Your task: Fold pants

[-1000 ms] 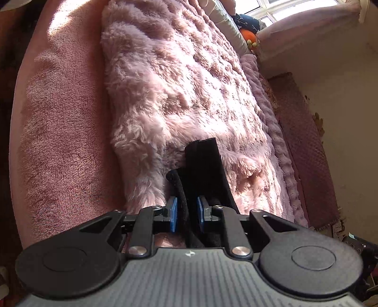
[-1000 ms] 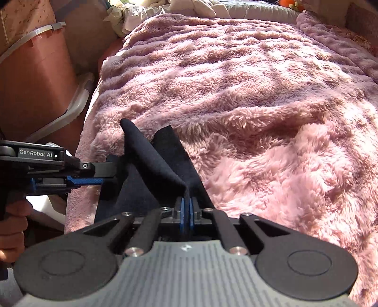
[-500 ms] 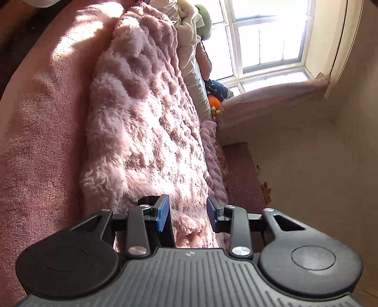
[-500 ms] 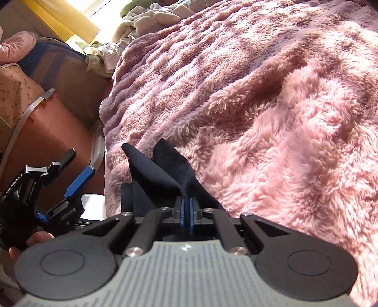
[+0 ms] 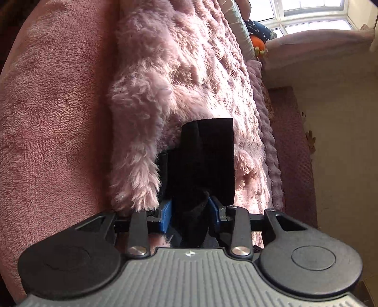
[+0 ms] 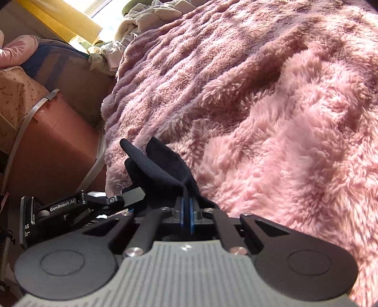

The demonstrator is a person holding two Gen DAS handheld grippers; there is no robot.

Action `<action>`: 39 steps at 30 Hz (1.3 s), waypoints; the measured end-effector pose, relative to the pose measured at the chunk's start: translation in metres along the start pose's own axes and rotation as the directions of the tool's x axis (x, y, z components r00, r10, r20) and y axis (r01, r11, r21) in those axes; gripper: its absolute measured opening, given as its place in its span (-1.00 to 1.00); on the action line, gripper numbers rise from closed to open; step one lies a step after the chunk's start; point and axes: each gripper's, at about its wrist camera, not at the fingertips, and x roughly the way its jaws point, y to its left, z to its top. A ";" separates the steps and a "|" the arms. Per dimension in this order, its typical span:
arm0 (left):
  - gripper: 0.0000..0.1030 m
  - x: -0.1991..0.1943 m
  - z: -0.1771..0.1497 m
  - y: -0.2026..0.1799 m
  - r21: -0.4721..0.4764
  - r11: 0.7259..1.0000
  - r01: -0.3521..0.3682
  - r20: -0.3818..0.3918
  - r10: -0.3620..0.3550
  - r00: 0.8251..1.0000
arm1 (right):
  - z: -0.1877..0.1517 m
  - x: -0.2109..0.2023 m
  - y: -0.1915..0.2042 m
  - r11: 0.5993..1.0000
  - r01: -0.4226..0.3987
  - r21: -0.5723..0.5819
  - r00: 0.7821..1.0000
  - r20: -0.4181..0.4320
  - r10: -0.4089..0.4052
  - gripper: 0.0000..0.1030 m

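The black pants (image 5: 208,153) lie bunched at the near edge of a fluffy pink blanket (image 5: 189,70). My left gripper (image 5: 190,211) has its blue pads (image 5: 166,212) apart on either side of a fold of the black cloth, not clamped on it. My right gripper (image 6: 186,216) is shut on another fold of the pants (image 6: 163,165), which rise in two flaps just ahead of it. The left gripper (image 6: 132,197) also shows in the right wrist view, low at the left beside the pants.
The blanket (image 6: 283,106) covers a bed. A pink towel-like sheet (image 5: 59,118) hangs down the bed's side. A brown box with a strap (image 6: 47,132) stands left of the bed. Crumpled clothes (image 6: 141,21) lie at the far end. A window (image 5: 307,14) is beyond.
My left gripper let go of the pants, swung away, and has come back with its pads open around a fold. My right gripper has stayed shut on the cloth.
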 end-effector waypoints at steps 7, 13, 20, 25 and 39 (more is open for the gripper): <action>-0.95 0.004 -0.001 0.005 -0.100 0.995 0.019 0.039 -0.016 0.999 | -0.001 -0.007 -0.007 0.997 -0.040 0.069 0.999 0.027 0.038 -1.00; -0.94 -0.038 0.005 0.007 -0.172 0.982 0.083 0.013 -0.082 0.997 | 0.010 -0.032 -0.003 0.984 -0.114 0.136 0.993 0.038 0.110 -1.00; -0.53 -0.016 0.016 0.052 -0.352 0.935 0.036 -0.052 -0.058 0.997 | 0.020 -0.019 0.004 0.991 0.125 0.046 0.991 -0.056 -0.122 -0.92; -0.12 -0.011 0.024 0.053 -0.329 0.939 0.099 -0.034 -0.117 0.993 | 0.028 -0.021 0.052 0.991 -0.036 -0.128 0.999 0.036 0.041 0.25; -0.66 -0.008 0.029 0.039 -0.212 0.976 0.043 -0.071 -0.059 0.996 | 0.035 0.048 0.064 0.968 0.111 -0.225 0.990 -0.064 -0.128 -1.00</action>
